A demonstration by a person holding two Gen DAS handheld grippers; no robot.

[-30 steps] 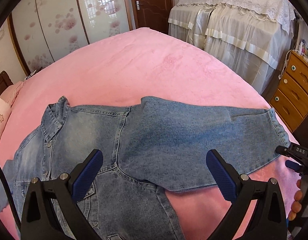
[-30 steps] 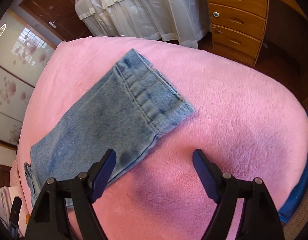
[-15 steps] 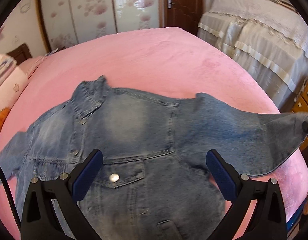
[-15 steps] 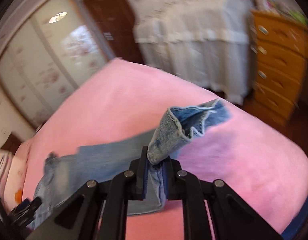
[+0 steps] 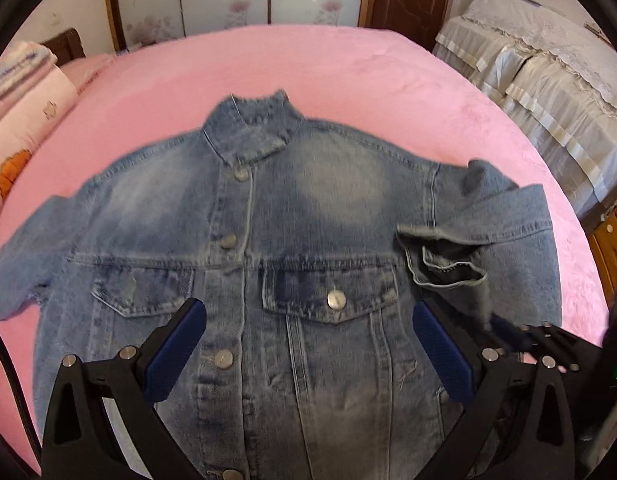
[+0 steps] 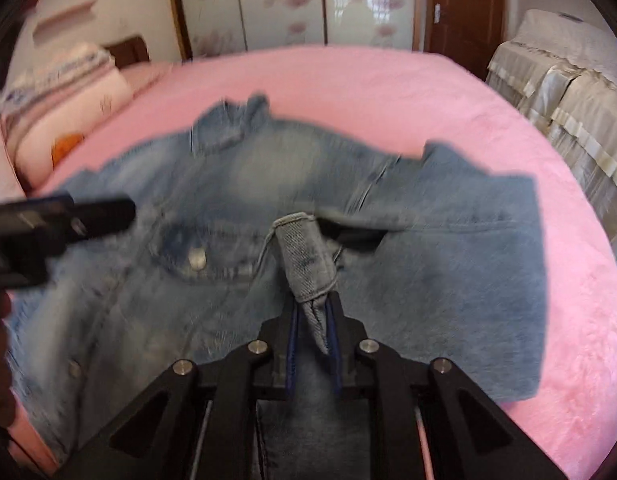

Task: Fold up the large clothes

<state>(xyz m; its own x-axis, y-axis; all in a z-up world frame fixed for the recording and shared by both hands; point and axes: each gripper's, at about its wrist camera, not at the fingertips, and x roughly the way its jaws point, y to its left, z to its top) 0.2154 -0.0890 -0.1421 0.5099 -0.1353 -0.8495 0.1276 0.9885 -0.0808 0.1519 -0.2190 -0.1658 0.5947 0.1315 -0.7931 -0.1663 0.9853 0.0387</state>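
Observation:
A blue denim jacket (image 5: 308, 208) lies front up and buttoned on the pink bed, collar at the far side. My left gripper (image 5: 308, 312) hangs open over its chest, a pocket flap between the blue pads, nothing gripped. My right gripper (image 6: 314, 312) pinches the sleeve cuff (image 6: 304, 256) between its pads, though its jaws are opening slightly. The sleeve is doubled back over the jacket's right side, and the cuff (image 5: 448, 268) hangs above the chest pocket. The left gripper's black finger (image 6: 100, 216) shows at the left of the right wrist view.
The pink blanket (image 5: 348, 72) covers the whole bed around the jacket. Folded quilts (image 5: 24, 112) are stacked at the far left. Cloth-draped furniture (image 5: 548, 80) and a wooden chest of drawers (image 5: 612, 248) stand to the right, off the bed.
My right gripper shut on the sleeve cuff, lifted it and carried it across over the jacket's chest. My left gripper slid from above the sleeve to above the chest, still open.

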